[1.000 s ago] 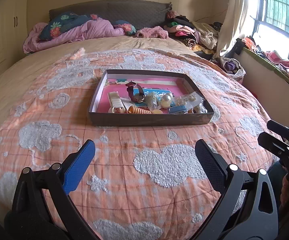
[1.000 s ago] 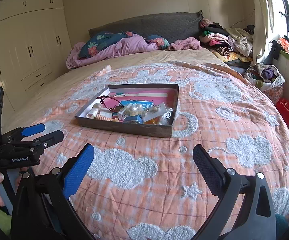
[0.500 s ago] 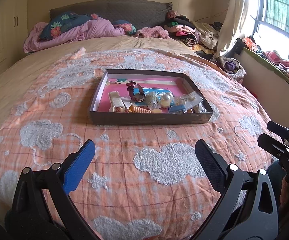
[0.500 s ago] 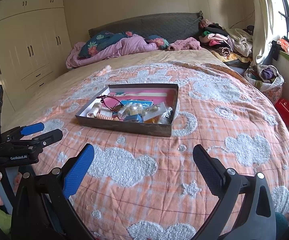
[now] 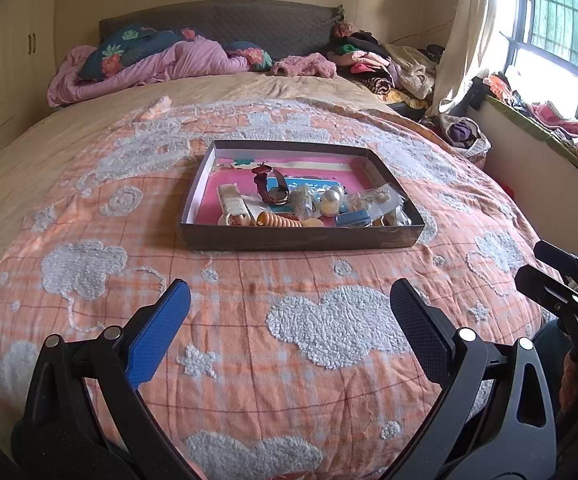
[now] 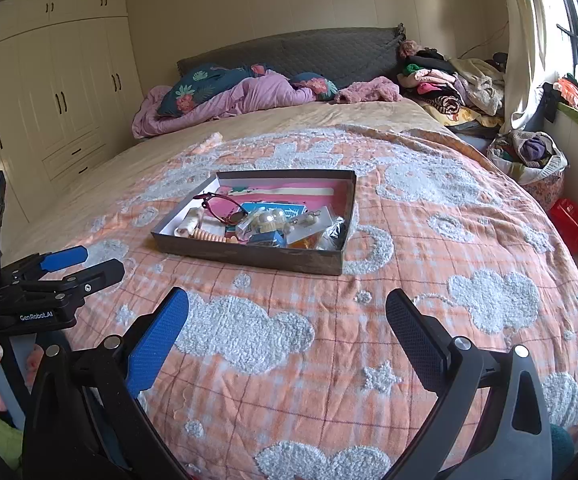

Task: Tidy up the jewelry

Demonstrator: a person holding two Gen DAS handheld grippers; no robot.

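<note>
While bags blur its jewelry, tray (image 5: pixel 301 238) sits clear; both tools gape.

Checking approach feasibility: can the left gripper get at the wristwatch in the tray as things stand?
Probably yes. The left gripper is open and empty over bare quilt, and the wristwatch lies uncovered on top in the open tray. Only the low front wall must be cleared.
</note>
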